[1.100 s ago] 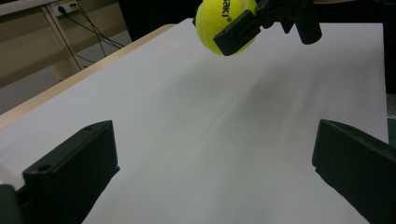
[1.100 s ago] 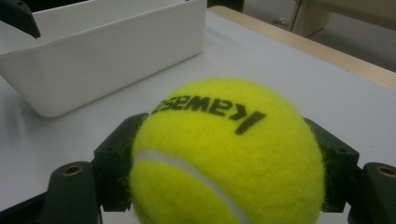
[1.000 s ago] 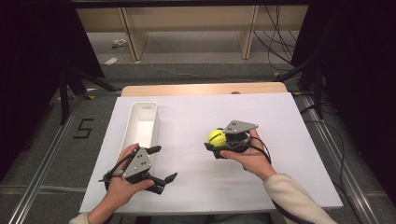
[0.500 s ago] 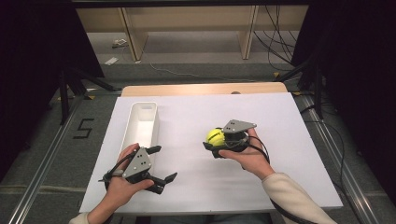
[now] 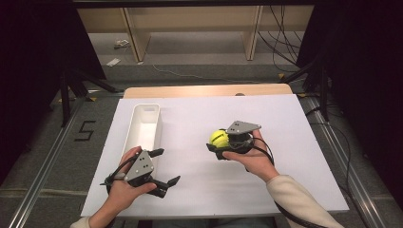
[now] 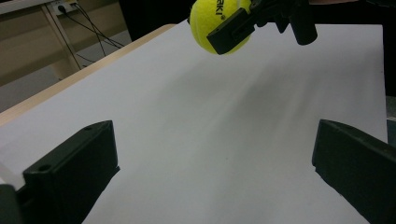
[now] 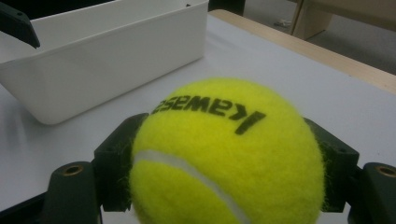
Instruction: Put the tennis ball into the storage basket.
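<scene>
High view: right gripper (image 5: 219,143) clenched on the tennis ball (image 5: 219,137), above the counter (image 5: 294,123); white bin (image 5: 145,124) well apart to its left; left gripper (image 5: 164,166) released, beside the bin.
Left gripper view: jaws wide, nothing between them; ball (image 6: 212,23) aloft.
Right gripper view: ball (image 7: 224,154) seated between the pads; bin (image 7: 107,60) ahead.
Risk: a release short of the bin would probably let the ball roll off the counter.

The ball (image 5: 218,137) is a fuzzy yellow-green tennis ball with a white seam and black lettering across its upper side. It sits clamped between the black jaws of the right hand-held gripper (image 5: 216,144), seemingly lifted just clear of the desk (image 5: 285,123), right of centre, well apart from the white bin (image 5: 142,128).
</scene>
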Demonstrator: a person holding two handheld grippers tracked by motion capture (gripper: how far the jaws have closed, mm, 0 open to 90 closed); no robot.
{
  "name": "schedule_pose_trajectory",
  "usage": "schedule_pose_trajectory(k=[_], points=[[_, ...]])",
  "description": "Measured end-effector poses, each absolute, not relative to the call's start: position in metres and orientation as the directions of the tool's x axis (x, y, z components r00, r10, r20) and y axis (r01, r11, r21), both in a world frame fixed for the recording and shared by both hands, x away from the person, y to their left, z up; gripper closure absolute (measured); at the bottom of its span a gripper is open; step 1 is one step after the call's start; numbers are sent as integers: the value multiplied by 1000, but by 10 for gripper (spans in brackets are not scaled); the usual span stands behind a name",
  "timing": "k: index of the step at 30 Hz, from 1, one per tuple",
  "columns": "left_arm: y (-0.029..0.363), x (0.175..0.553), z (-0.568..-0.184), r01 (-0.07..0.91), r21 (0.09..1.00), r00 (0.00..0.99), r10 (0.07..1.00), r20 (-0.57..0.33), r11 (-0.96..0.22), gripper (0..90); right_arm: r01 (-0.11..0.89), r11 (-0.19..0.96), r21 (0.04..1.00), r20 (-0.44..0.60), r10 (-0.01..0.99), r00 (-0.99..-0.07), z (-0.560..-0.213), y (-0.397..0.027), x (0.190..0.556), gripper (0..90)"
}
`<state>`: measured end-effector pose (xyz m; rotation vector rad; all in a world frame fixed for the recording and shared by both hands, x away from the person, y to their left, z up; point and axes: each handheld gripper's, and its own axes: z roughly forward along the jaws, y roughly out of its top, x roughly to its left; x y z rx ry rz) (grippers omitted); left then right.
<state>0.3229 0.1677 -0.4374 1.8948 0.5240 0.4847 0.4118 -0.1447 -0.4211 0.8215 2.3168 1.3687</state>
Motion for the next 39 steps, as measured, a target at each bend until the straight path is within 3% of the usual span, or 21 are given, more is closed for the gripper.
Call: schedule_pose_trajectory(k=[39], points=[[166, 321, -436, 127, 929, 823, 560, 97, -347, 0, 292, 344, 892, 13, 627, -779, -411, -129, 422, 264]])
